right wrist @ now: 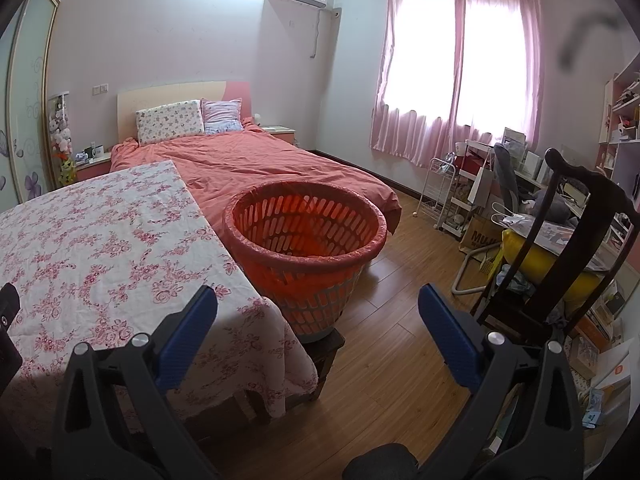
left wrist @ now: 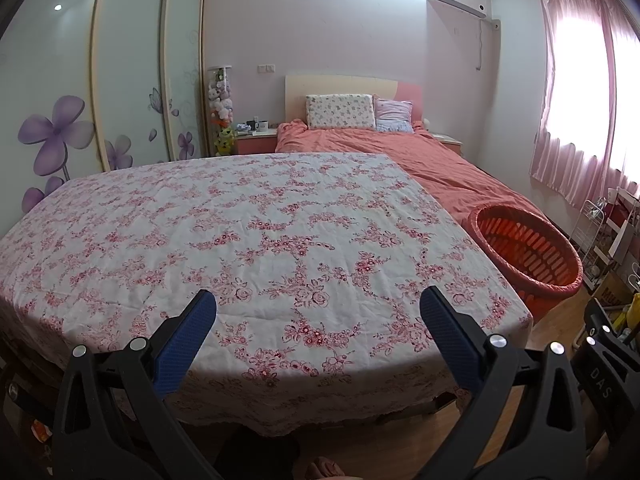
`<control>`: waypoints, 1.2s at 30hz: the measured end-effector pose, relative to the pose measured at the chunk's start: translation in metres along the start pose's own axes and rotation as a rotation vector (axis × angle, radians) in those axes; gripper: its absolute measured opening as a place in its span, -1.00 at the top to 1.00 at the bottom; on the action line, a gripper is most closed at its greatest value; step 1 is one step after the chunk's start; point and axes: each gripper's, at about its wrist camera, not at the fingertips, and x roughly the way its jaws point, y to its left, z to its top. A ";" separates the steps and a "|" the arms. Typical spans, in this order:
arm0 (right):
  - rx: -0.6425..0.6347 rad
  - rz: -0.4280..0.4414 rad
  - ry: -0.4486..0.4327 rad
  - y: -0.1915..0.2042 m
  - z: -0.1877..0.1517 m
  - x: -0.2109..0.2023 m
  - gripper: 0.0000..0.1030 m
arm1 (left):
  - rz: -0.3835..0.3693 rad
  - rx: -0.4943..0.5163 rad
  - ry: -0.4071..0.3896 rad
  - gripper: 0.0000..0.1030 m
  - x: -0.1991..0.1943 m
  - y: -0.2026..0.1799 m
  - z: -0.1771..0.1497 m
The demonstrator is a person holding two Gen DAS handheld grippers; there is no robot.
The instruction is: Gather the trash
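Orange basket (right wrist: 304, 236) beside floral-clothed table (right wrist: 100, 248), both grippers agape.

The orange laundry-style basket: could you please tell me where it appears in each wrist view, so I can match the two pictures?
Left wrist view: the orange basket sits at the right, just past the right edge of the floral tablecloth.
Right wrist view: the same basket is near centre, on a dark stool beside the tablecloth's right edge.
Shared landmark: the bed with the coral duvet, behind the basket in both.
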 end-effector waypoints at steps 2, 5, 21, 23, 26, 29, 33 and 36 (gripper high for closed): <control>0.001 0.000 -0.001 0.001 0.000 0.000 -0.91 | 0.000 0.000 0.000 -0.95 0.000 0.000 0.000; 0.000 0.000 0.000 0.000 -0.001 0.001 -0.91 | 0.000 0.000 0.000 -0.95 0.000 0.000 0.000; 0.001 0.000 0.001 -0.001 0.000 0.000 -0.91 | -0.001 -0.001 0.005 -0.95 0.001 0.000 -0.003; 0.004 0.001 0.002 0.001 -0.001 0.001 -0.91 | -0.001 0.000 0.007 -0.95 0.002 0.000 -0.004; 0.004 0.001 0.003 0.002 -0.002 0.002 -0.91 | -0.001 0.000 0.008 -0.95 0.002 -0.001 -0.004; 0.003 0.002 0.003 0.001 -0.001 0.002 -0.91 | -0.001 0.000 0.008 -0.95 0.002 0.000 -0.004; 0.004 0.002 0.003 0.000 -0.001 0.002 -0.91 | -0.001 0.001 0.008 -0.95 0.002 0.000 -0.004; 0.004 0.002 0.004 0.000 -0.001 0.002 -0.91 | 0.000 0.000 0.008 -0.95 0.002 -0.001 -0.004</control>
